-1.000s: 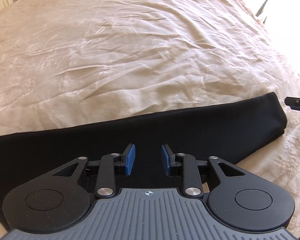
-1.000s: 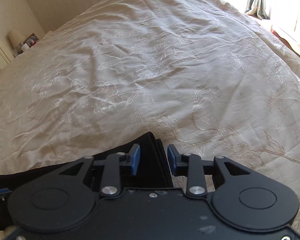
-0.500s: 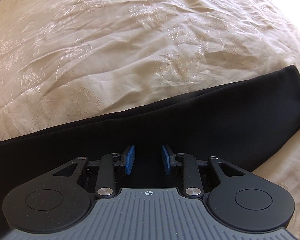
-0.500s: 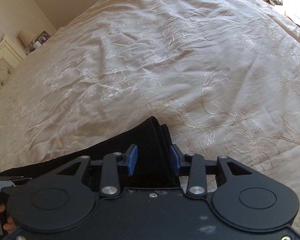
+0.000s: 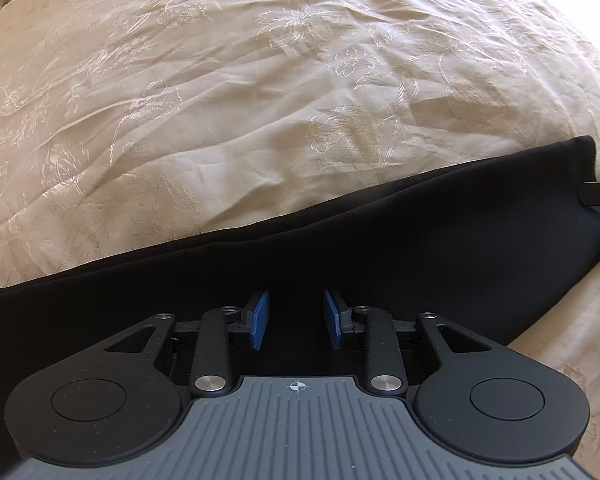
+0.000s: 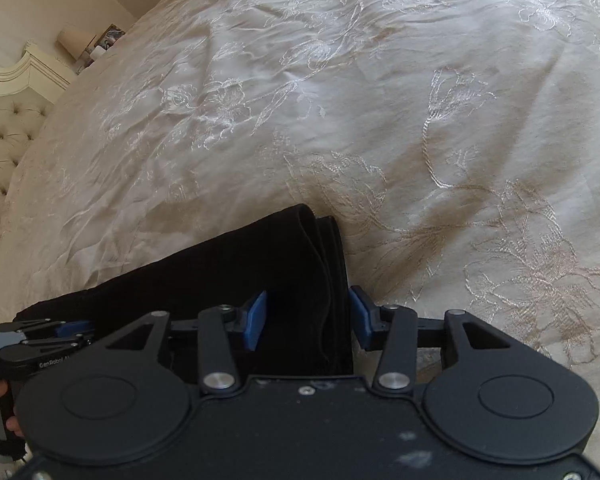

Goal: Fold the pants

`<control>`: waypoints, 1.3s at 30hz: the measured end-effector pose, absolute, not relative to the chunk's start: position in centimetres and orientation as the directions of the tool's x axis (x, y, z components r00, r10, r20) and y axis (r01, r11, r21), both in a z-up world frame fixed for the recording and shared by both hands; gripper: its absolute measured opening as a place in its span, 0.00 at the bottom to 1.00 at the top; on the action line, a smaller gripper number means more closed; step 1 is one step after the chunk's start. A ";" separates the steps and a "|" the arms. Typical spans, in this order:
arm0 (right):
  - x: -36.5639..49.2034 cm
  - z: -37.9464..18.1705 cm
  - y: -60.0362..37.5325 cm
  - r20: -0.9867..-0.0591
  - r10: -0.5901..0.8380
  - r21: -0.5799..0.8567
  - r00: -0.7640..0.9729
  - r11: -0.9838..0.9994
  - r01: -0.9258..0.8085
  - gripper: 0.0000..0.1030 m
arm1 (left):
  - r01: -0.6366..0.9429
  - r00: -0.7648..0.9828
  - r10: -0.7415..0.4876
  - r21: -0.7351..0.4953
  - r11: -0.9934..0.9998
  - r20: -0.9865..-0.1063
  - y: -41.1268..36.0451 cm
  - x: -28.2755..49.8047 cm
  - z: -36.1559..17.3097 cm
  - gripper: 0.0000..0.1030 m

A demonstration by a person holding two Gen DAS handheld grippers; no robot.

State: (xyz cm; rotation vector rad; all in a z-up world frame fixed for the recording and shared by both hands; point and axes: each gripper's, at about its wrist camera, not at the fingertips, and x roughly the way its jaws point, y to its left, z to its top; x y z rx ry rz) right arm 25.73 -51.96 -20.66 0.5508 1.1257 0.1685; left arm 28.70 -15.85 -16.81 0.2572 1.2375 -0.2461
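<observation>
Pants [image 6: 292, 280] between parted right jaws

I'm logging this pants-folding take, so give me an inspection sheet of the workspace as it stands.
Surface: beige embroidered bedspread, wrinkled.
Job's things: black pants lying in a long folded strip, layered end by the right gripper.
Clutter: nothing seen on the bed.
Grippers: left gripper open over the strip; right gripper open, jaws astride the layered end.
Cables: nothing seen.
Surroundings: tufted headboard; lamp beside the bed.
</observation>
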 end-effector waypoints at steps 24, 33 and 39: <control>21.9 -10.5 -50.2 -0.694 0.419 0.580 0.586 0.807 0.111 0.09 | 0.295 0.317 -0.034 0.064 0.953 -0.948 -17.3 33.6 -16.5 0.29; 22.1 -7.8 -47.4 -0.700 0.384 0.544 0.602 0.833 0.102 0.09 | 0.350 0.372 -0.131 0.008 0.937 -0.919 -15.9 27.1 -12.5 0.29; 22.2 -6.0 -44.9 -0.716 0.351 0.503 0.604 0.859 0.097 0.09 | 0.424 0.286 -0.099 0.033 0.905 -0.953 -15.7 25.7 -16.7 0.29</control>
